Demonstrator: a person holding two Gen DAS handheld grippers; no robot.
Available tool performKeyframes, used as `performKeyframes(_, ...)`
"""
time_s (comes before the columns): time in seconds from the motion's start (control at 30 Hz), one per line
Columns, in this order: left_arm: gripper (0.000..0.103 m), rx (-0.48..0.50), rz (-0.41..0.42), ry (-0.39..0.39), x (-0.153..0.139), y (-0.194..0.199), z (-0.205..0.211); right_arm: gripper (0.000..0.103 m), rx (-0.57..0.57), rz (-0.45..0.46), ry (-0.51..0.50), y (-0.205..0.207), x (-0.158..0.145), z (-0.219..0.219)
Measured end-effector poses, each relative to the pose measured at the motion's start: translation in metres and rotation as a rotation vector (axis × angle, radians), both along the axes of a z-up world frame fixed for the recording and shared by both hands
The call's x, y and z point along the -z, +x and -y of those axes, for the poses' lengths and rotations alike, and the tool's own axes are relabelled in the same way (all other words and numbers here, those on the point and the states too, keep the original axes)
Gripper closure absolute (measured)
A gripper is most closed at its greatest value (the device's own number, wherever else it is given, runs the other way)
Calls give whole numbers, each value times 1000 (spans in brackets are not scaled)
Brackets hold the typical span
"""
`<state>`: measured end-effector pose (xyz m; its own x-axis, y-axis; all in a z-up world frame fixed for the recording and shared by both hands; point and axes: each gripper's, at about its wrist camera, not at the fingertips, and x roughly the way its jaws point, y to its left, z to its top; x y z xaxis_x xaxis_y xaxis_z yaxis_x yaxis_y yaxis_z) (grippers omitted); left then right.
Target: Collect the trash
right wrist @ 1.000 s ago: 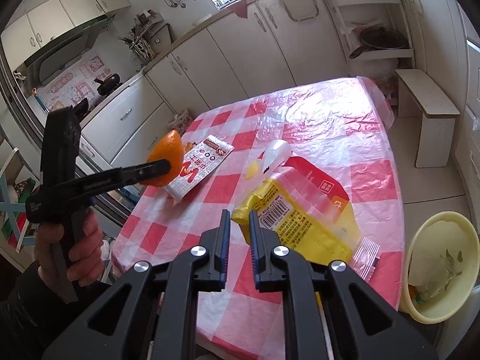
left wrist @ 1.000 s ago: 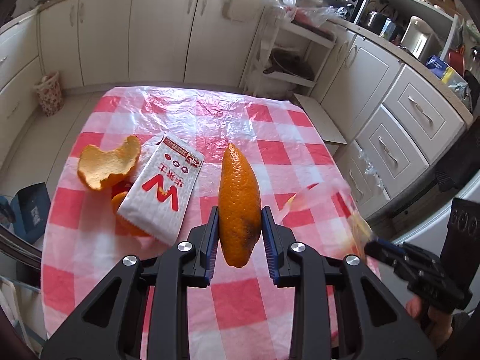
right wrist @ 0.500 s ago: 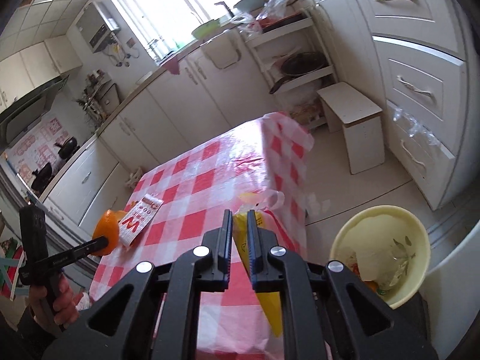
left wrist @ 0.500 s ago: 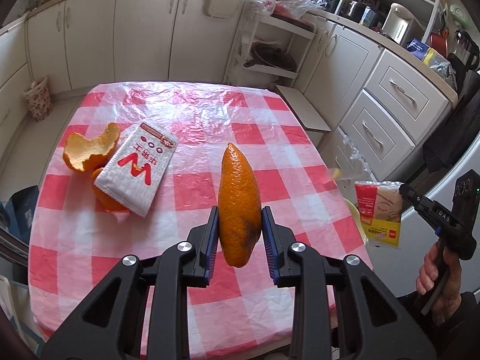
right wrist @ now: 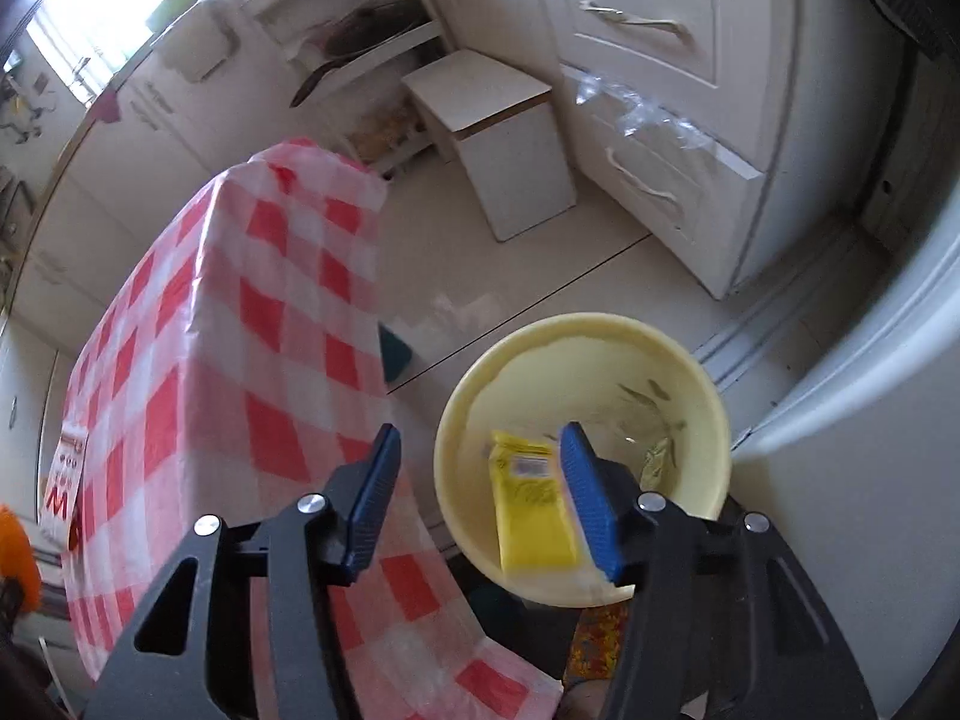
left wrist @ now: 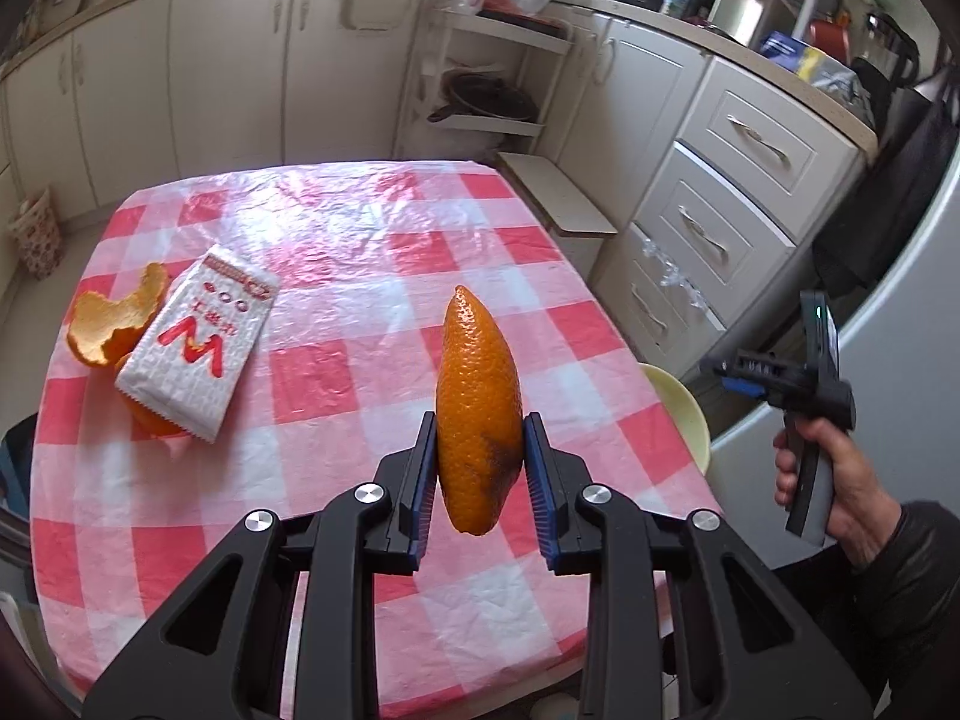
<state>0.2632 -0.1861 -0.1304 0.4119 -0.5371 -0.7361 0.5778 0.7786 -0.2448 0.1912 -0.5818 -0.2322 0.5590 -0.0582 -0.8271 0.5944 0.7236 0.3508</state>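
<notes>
Over the yellow bin, my right claw had just been opening, nothing pinched.
A yellow packet (barcode label, unreadable) lay inside the bin with green scraps. My left claw clamped an orange peel; on the checked table lay a white sachet with a red W.

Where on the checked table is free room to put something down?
The tablecloth lies bare from the white packet across to its right edge and the far side. Crowded only at the left edge, where the orange peel lies against the packet.
</notes>
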Motion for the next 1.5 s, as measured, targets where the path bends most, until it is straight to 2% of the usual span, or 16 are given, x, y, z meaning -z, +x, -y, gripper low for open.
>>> performKeyframes(0.07, 77, 36, -14, -16, 1, -3, 10, 47, -47, 81, -4, 0, -29, -6)
performKeyframes(0.2, 77, 99, -83, -58, 11, -10, 50, 28, -133, 299, -143, -12, -93, -29)
performKeyframes(0.37, 77, 213, -167, -89, 31, -29, 138, 27, -97, 502, -273, -41, -141, -40)
performKeyframes(0.47, 77, 264, -225, -91, 53, -38, 201, 21, -32, 593, -364, -63, -162, -33)
performKeyframes(0.57, 75, 261, -302, -40, 80, -39, 261, 20, 22, 599, -379, -70, -167, -19)
performKeyframes(0.63, 66, 236, -370, 1, 103, -34, 295, 20, 36, 580, -377, -71, -164, -12)
performKeyframes(0.73, 61, 189, -413, 45, 119, -23, 321, 20, 31, 556, -348, -69, -160, -3)
performKeyframes(0.8, 60, 169, -421, 32, 115, -21, 321, 19, 35, 561, -351, -68, -161, -2)
performKeyframes(0.87, 54, 171, -372, 25, 97, -25, 309, 19, 34, 558, -360, -68, -164, -4)
performKeyframes(0.93, 43, 171, -296, 49, 77, -33, 294, 17, 32, 555, -353, -66, -164, -8)
performKeyframes(1.0, 38, 168, -195, 79, 51, -40, 262, 15, 29, 549, -346, -61, -163, -14)
performKeyframes(1.1, 28, 112, -71, 122, 20, -46, 208, 14, 2, 542, -347, -54, -164, -29)
performKeyframes(1.13, 25, 75, -25, 134, 8, -49, 179, 14, -15, 539, -352, -51, -165, -37)
performKeyframes(1.27, 21, -87, 78, 161, -21, -54, 71, 13, -115, 545, -357, -39, -170, -86)
performKeyframes(1.43, 17, -339, 157, 163, -41, -56, -58, 10, -277, 639, -412, -44, -179, -176)
performKeyframes(1.5, 16, -416, 177, 147, -44, -53, -94, 9, -348, 667, -429, -49, -176, -213)
